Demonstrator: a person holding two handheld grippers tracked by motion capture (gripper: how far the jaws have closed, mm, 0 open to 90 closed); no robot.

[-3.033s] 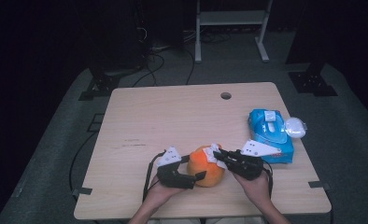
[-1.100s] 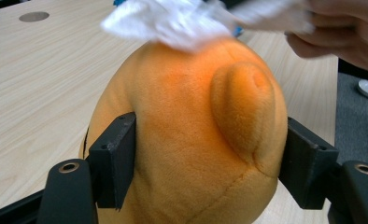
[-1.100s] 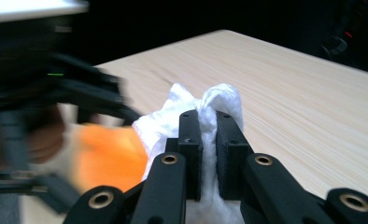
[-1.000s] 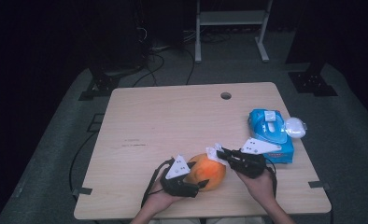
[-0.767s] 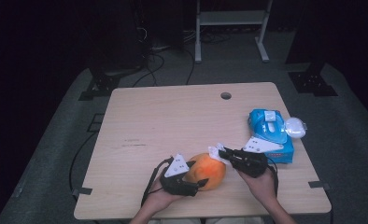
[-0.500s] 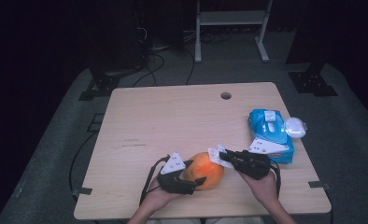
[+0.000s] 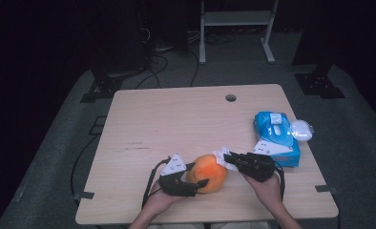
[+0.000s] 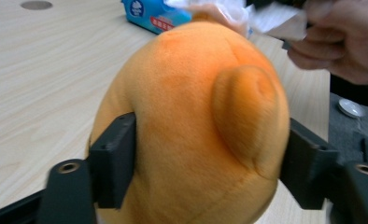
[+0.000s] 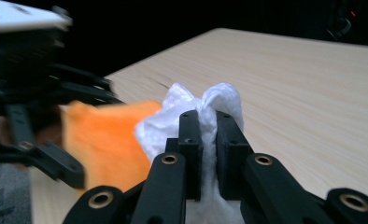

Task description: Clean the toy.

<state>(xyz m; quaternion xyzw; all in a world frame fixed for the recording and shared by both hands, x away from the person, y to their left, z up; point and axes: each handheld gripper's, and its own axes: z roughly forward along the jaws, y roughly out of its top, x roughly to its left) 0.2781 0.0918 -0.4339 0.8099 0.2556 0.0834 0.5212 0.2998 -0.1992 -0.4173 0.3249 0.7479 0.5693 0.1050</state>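
An orange plush toy (image 7: 206, 172) sits near the table's front edge, held between the jaws of my left gripper (image 7: 200, 175). In the left gripper view the pads press into both sides of the plush toy (image 8: 191, 126), and the jaws have just been closing on it. My right gripper (image 7: 225, 156) is shut on a crumpled white wipe (image 9: 182, 105). The wipe (image 7: 221, 159) touches the toy's upper right side. The right gripper view shows the plush toy (image 9: 107, 135) blurred beyond the wipe, with the left gripper (image 9: 42, 116) around it.
A blue pack of wipes (image 7: 276, 138) lies at the table's right edge with a white round lid (image 7: 301, 130) beside it. A cable hole (image 7: 231, 98) sits near the far edge of the wooden table (image 7: 176, 119). Dark floor and cables surround it.
The plush toy has shifted slightly in the left gripper's hold, and that hand has drawn a little nearer. The right gripper has kept the wipe against the toy's upper right.
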